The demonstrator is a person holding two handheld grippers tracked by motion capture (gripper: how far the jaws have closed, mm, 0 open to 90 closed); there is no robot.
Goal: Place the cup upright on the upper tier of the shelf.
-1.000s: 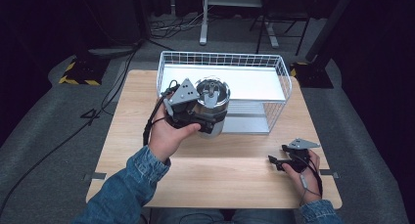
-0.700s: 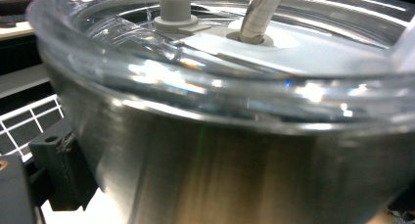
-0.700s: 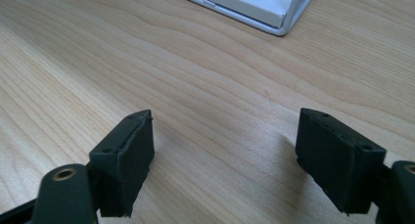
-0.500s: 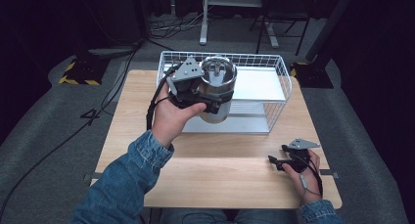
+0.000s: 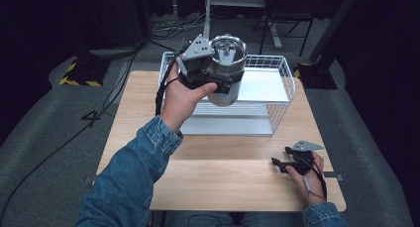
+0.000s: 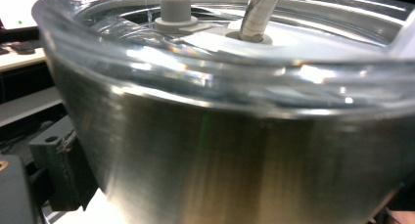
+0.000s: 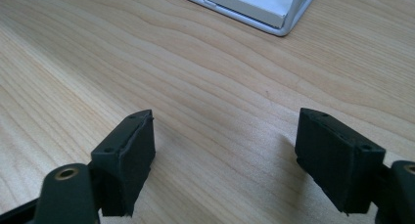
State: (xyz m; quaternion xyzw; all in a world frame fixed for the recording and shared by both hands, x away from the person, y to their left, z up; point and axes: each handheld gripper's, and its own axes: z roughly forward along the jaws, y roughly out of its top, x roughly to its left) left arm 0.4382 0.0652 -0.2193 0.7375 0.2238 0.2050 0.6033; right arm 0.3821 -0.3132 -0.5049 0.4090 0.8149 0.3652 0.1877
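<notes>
Two grippers are at work, and from the high view the left gripper (image 5: 218, 78) does the carrying: it is clenched on a steel tumbler (image 5: 227, 71) with a clear lid, held in the air over the near-left part of the white wire basket (image 5: 285, 73) at the back of the bench (image 5: 233, 157). The tumbler leans slightly, its lid facing up toward the camera. The right gripper (image 5: 283, 163) rests low on the bench at the near right, well apart from the basket. To set the tumbler down well, I judge it should be brought level first, then lowered straight so that its base clears the basket's wire rim.

From the left gripper view, the tumbler (image 6: 235, 160) sits very close, its brushed wall below and its clear lid (image 6: 220, 53) above, with a grey plug and a straw stub on top. The grip seems to sit high on the wall, so a slow descent would keep the weight from swinging.

From the right gripper view, the jaws stand wide apart with nothing between them, released over the wood grain, a corner of the basket (image 7: 288, 16) ahead. It could steady the basket if it slides.
</notes>
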